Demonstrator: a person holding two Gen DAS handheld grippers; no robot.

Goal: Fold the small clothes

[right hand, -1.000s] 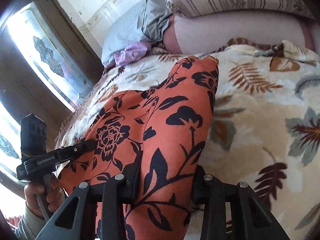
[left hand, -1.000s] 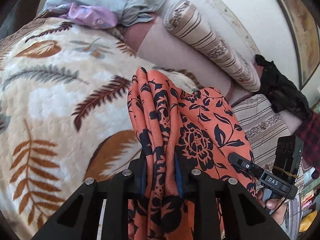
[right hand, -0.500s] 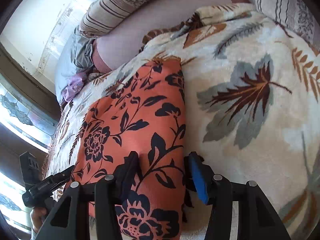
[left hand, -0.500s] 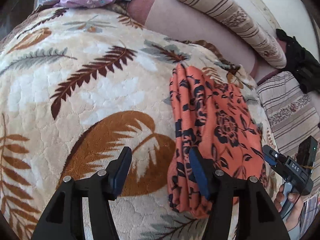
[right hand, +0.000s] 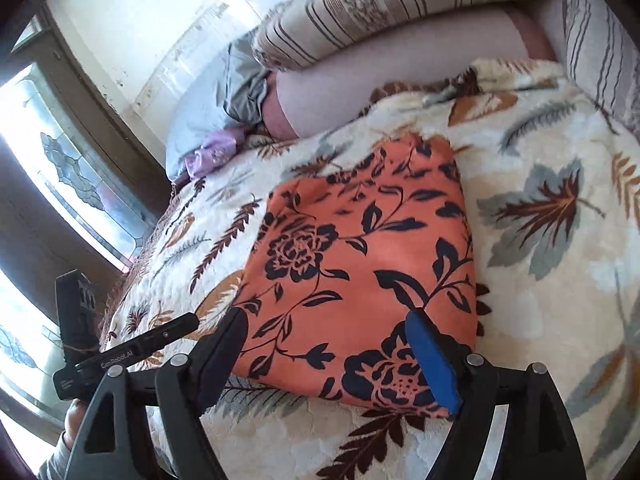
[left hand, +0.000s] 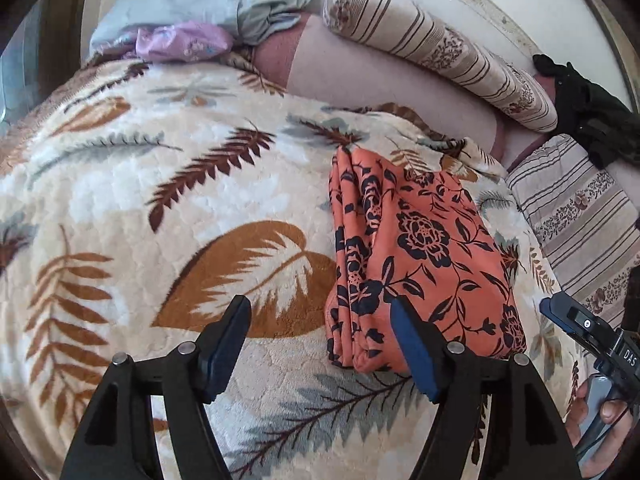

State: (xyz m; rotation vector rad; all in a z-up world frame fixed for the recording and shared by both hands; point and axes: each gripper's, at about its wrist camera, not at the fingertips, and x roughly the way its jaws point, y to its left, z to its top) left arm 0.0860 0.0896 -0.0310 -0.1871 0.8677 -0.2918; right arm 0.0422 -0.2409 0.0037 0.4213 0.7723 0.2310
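both grippers, left (left hand: pixel 318 344) and right (right hand: pixel 326 354), gape empty. folded cloth (right hand: pixel 360 264) at 12 o'clock looks soft, light, floppy; pinch its stacked edge.

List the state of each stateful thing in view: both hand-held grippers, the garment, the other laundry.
Left hand-held gripper: open, holding nothing.
Right hand-held gripper: open, holding nothing.
Orange floral garment: folded, flat on the leaf-print blanket.
Grey cloth: crumpled, unfolded, at the headboard end.
Purple cloth: crumpled beside the grey one.
Black cloth: bunched by the striped bolster.
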